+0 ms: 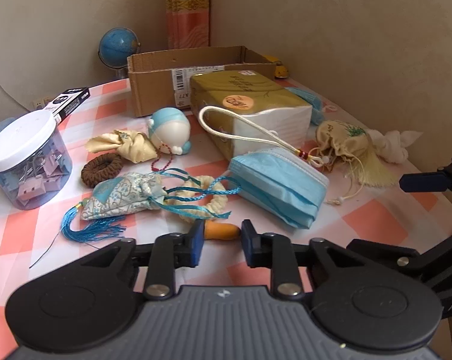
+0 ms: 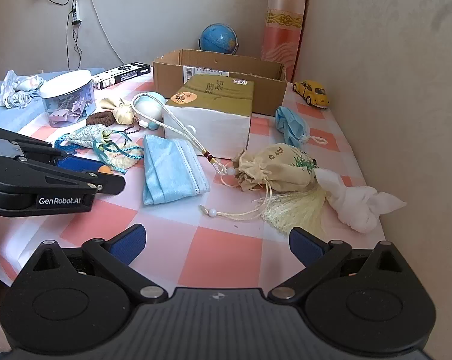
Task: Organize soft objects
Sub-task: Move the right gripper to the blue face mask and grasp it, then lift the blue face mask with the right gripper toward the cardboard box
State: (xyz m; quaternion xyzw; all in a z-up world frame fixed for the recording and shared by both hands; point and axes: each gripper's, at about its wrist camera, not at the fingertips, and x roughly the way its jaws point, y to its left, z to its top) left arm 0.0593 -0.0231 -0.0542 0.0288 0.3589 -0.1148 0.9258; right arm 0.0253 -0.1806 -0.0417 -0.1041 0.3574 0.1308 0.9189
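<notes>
Left tongs (image 1: 220,241) pinched narrow on a small orange piece (image 1: 221,231), low over the counter (image 1: 241,273); right tongs (image 2: 217,247) spread wide, empty. We judge the lift should go slow, since blue sachet (image 1: 121,196) cords and the cream scrunchie (image 1: 203,201) lie just beside. Cardboard box (image 1: 166,90) at the back: open, contents hidden. Lidded jar (image 1: 28,162) holds binder clips. Folded masks (image 1: 278,186) rest mid-counter.

A home room: checked tablecloth (image 2: 223,255), curtain (image 2: 286,24), globe (image 2: 218,37), toy car (image 2: 311,93).
</notes>
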